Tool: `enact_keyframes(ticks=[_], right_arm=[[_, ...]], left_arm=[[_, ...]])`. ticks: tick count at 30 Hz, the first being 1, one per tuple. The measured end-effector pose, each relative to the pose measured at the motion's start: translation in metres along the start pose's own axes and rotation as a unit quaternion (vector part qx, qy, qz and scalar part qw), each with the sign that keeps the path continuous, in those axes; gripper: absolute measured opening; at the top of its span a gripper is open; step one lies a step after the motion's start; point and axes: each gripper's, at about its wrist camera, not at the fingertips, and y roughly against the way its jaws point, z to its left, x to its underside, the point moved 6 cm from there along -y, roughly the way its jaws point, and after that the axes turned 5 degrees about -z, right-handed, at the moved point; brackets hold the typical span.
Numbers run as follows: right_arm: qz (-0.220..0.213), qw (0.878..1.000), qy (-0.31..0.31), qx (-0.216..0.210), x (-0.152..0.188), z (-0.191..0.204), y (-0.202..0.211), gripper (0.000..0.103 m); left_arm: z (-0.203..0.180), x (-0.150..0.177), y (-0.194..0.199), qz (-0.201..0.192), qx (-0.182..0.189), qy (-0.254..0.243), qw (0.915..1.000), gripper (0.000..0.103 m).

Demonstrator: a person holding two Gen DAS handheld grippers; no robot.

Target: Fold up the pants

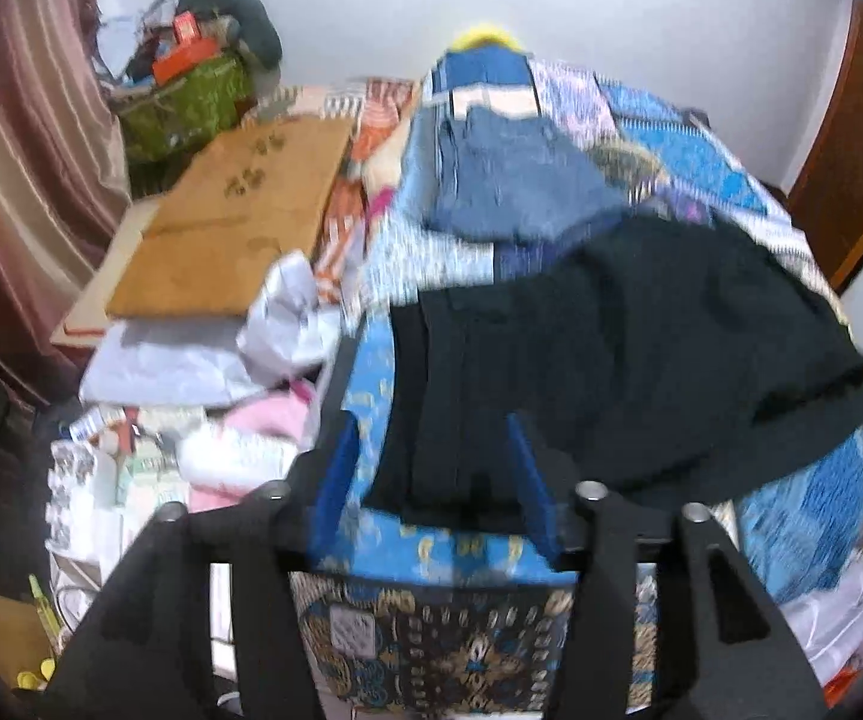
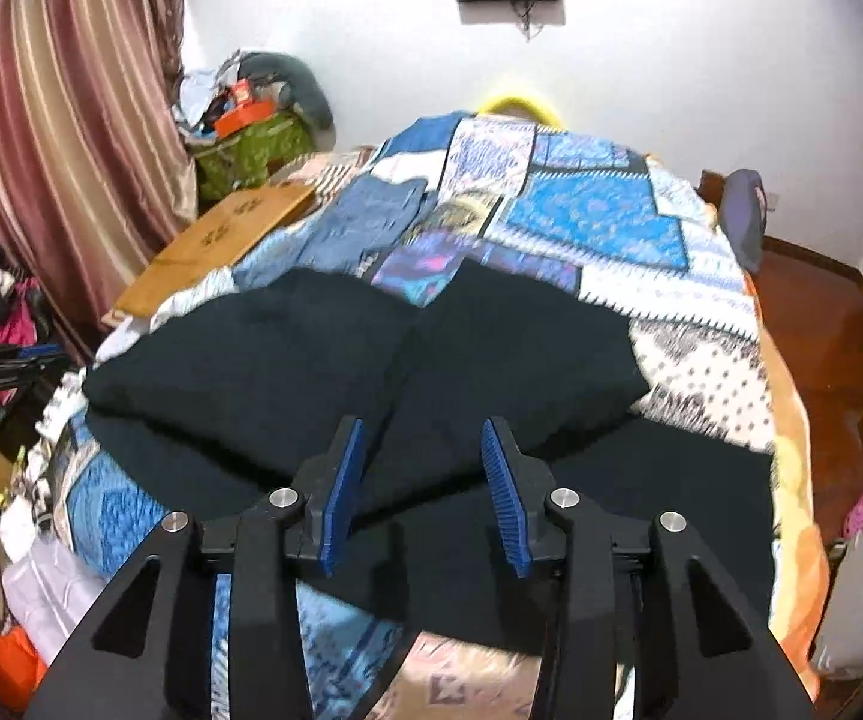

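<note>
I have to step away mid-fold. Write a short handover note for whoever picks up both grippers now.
Left hand-held gripper: open, nothing held, over the near left edge of the black pants.
Right hand-held gripper: open, nothing held, above the pants' middle.
Pants lie on the patchwork bedspread, already folded over at least once, both grips released. A folded blue pair sits farther back.
Left: probably one more fold, then smooth and set aside.
</note>
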Motion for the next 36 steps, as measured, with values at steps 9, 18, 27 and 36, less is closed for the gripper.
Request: enact_keyframes(ticks=[9,18,27,36], right_arm=[[0.037,0.999,-0.015,0.014,-0.044,-0.027,-0.06,0.05],[0.083,0.996,-0.039,-0.014,-0.068,-0.042,-0.145,0.05],[0.175,0.983,-0.029,-0.052,-0.058,-0.035,-0.233,0.05],[0.153,0.986,-0.048,-0.04,-0.061,-0.054,-0.234,0.007]], left_arm=[[-0.03,-0.08,-0.034,-0.021,0.004,-0.01,0.9997,0.068],[-0.069,-0.121,-0.101,-0.007,0.011,-0.036,0.9993,0.076],[-0.097,-0.121,-0.158,0.027,0.016,-0.073,0.9968,0.077],[-0.113,-0.114,-0.172,0.04,0.028,-0.085,0.9952,0.077]])
